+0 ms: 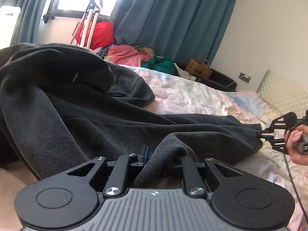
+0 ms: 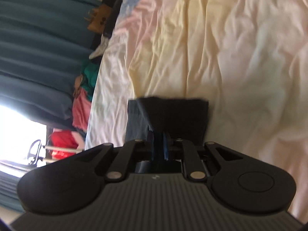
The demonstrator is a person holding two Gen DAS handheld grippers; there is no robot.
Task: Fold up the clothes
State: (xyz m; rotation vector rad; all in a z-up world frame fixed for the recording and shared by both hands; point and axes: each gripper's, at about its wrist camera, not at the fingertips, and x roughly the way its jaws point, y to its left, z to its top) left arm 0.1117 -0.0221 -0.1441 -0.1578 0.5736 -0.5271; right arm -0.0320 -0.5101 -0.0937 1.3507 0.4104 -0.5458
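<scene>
Both grippers, left (image 1: 154,154) and right (image 2: 158,140), pinch dark garment (image 1: 86,115); only left view shows a hand (image 1: 297,146).

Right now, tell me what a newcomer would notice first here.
A big dark garment sprawls across the pastel bedsheet, stretched between the left claw and the right claw, which each pinch a part of it. Behind the bed, a bright pile of pink and green clothes sits under teal curtains.

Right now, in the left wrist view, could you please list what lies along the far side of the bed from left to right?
White-framed stand → red bag → crumpled pink cloth → bunched green garment → brown paper bag → wall socket → quilted cream pillow.
</scene>
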